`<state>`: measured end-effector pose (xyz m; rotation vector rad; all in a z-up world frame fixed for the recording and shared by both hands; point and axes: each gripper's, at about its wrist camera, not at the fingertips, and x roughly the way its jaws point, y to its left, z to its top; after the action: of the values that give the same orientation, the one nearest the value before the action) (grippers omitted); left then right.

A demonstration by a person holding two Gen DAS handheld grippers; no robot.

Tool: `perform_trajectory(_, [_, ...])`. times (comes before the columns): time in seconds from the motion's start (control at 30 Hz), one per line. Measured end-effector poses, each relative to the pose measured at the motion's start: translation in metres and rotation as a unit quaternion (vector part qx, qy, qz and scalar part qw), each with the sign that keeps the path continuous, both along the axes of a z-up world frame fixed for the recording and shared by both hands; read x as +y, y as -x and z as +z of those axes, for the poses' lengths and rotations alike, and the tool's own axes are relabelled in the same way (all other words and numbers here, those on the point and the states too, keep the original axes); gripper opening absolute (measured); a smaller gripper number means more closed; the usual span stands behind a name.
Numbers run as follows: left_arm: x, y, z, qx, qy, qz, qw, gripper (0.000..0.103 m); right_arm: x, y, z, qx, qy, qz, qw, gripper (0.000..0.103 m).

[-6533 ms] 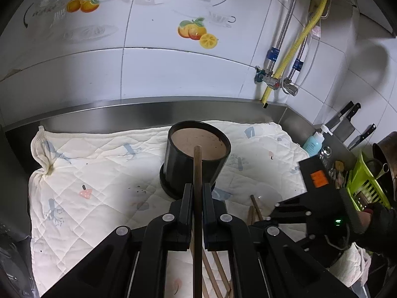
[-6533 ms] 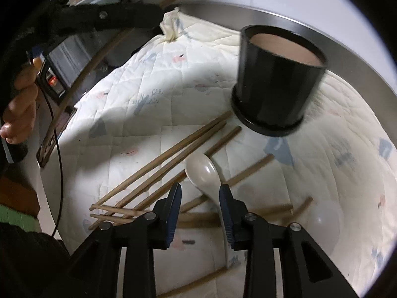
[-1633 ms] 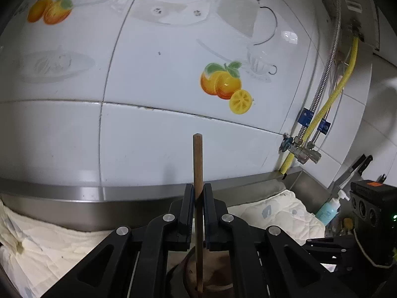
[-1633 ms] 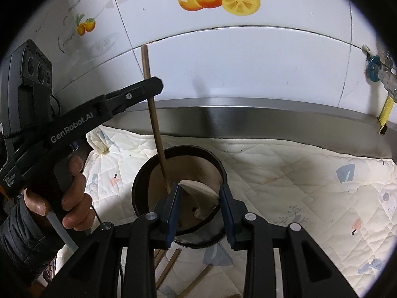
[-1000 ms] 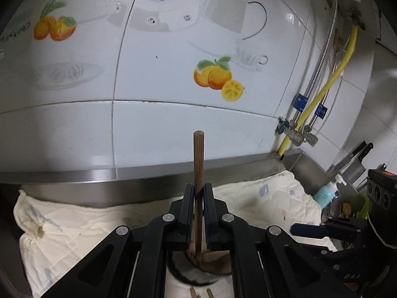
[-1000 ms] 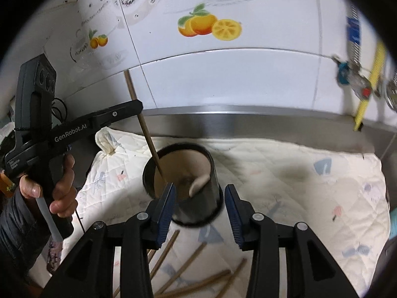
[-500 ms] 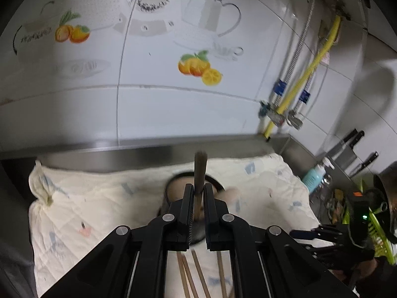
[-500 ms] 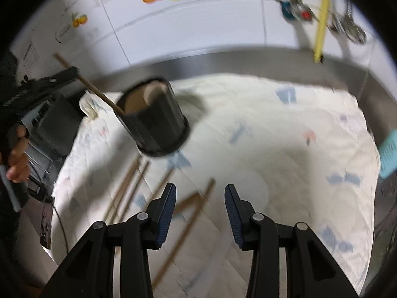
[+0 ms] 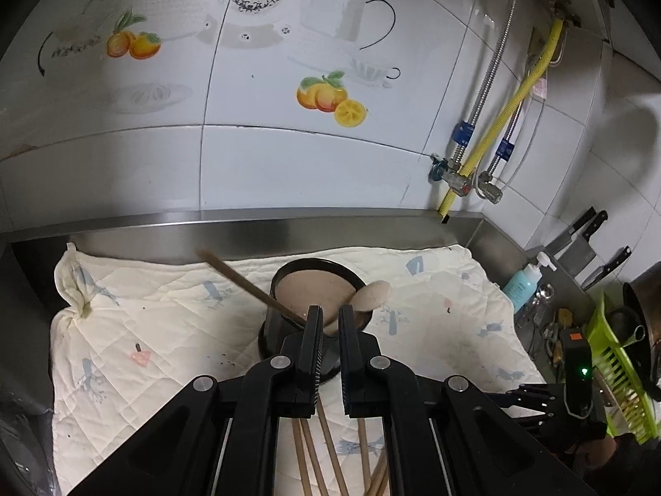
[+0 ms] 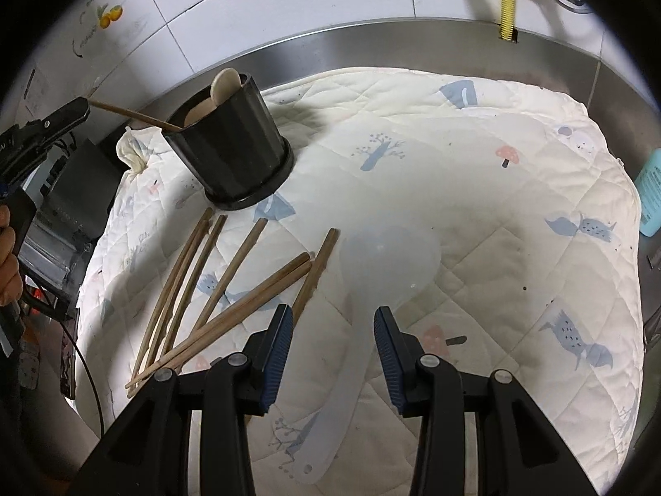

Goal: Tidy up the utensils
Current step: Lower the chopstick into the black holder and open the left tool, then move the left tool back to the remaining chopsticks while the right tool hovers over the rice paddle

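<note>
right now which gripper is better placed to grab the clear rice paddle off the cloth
Right. The right gripper is open with the clear rice paddle directly between and ahead of its fingers. The left gripper is up by the black holder, above the chopsticks.

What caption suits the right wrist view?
Open right gripper above a translucent rice paddle, chopsticks beside it.

Honestly nothing readable here. The white wall tiles (image 9: 289,95) far back only carry fruit and teapot drawings, and the blue plastic bottle (image 10: 650,194) label is too blurry.
</note>
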<state>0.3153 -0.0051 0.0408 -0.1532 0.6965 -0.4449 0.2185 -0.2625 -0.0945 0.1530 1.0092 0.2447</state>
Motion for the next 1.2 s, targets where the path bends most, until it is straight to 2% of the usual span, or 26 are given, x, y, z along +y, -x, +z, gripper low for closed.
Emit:
perform_trajectory(0.2, [0.001, 0.01, -0.01, 0.015, -0.005, -0.018, 0.9997, 0.009, -0.006, -0.003, -0.005, 0.006, -0.001, -0.012, 1.0, 0.045])
perform_trajectory(0.43, [-0.018, 0.016, -0.048, 0.069, -0.013, -0.062, 0.9956, 0.009, -0.009, -0.006, -0.017, 0.023, -0.001, -0.022, 0.999, 0.045])
perform_trajectory(0.63, [-0.055, 0.023, -0.082, 0.106, -0.026, -0.126, 0.9861, 0.009, -0.01, -0.008, -0.025, 0.033, 0.003, -0.033, 0.999, 0.045])
perform_trajectory(0.9, [-0.111, 0.029, -0.121, 0.131, -0.055, -0.204, 0.9686, 0.009, -0.012, -0.009, -0.032, 0.045, 0.0, -0.046, 0.998, 0.045])
perform_trajectory(1.03, [-0.126, 0.017, -0.145, 0.163, -0.065, -0.213, 0.9613, 0.008, -0.013, -0.011, -0.033, 0.046, -0.003, -0.05, 0.998, 0.045])
perform_trajectory(1.2, [-0.138, 0.002, -0.163, 0.175, -0.068, -0.206, 0.9605, 0.008, -0.014, -0.011, -0.035, 0.048, -0.007, -0.056, 0.997, 0.045])
